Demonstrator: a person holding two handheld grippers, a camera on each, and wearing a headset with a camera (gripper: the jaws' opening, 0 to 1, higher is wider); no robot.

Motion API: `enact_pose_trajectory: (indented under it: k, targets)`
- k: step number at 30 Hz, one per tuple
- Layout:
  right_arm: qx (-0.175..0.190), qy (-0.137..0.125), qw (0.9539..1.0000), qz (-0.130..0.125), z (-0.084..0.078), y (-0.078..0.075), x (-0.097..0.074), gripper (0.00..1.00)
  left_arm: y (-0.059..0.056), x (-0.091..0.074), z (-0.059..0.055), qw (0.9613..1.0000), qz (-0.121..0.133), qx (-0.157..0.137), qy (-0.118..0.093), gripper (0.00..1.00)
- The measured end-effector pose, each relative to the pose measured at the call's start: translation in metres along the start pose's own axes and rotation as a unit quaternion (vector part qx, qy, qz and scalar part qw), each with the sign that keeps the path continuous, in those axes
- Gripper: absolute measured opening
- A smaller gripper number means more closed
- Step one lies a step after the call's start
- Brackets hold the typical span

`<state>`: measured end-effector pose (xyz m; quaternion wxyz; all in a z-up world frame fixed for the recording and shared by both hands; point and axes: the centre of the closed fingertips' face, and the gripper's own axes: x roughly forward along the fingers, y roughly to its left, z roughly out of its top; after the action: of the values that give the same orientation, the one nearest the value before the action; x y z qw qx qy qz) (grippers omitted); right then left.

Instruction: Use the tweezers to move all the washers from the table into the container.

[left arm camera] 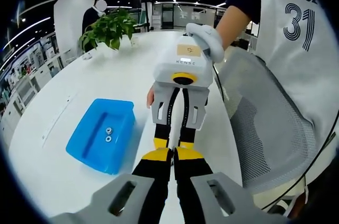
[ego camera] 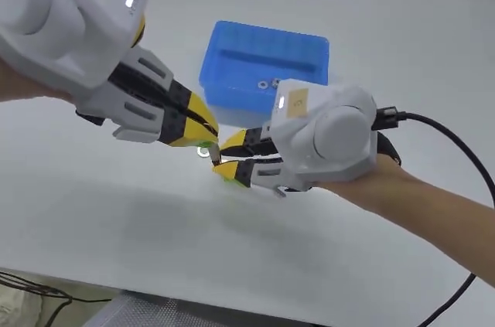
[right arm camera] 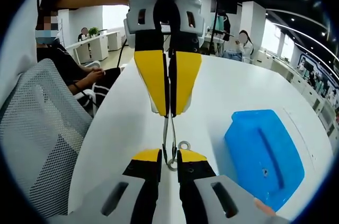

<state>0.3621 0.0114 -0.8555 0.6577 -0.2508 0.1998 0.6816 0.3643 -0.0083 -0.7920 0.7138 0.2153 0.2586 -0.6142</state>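
Tweezers (right arm camera: 169, 134) bridging both grippers, left gripper (right arm camera: 168, 114) clenching upper end, right gripper (right arm camera: 170, 156) pinching lower end, washer (right arm camera: 184, 145) lying on desk (right arm camera: 222, 91) just beside, two more washers (ego camera: 269, 83) sitting inside blue container (right arm camera: 249, 134).

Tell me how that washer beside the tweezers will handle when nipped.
The washer is a thin flat ring lying flush on the smooth table, so it will probably slide rather than lift. It looks like shiny metal, so the tweezers may slip off it. Being small, it is likely light and could flick away.
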Motion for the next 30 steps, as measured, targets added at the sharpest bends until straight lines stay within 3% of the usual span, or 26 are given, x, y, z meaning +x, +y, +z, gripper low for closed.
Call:
enact_pose_trajectory:
  k: [24, 30]
  targets:
    - [0.006, -0.015, 0.9998, -0.009, 0.008, 0.002, -0.004, 0.10, -0.002, 0.003, 0.005, 0.9999, -0.006, 0.002, -0.011, 0.06]
    - [-0.005, -0.020, 0.9997, -0.016, 0.018, -0.002, -0.012, 0.10, -0.001, -0.006, 0.015, 0.9998, 0.000, 0.008, -0.018, 0.06]
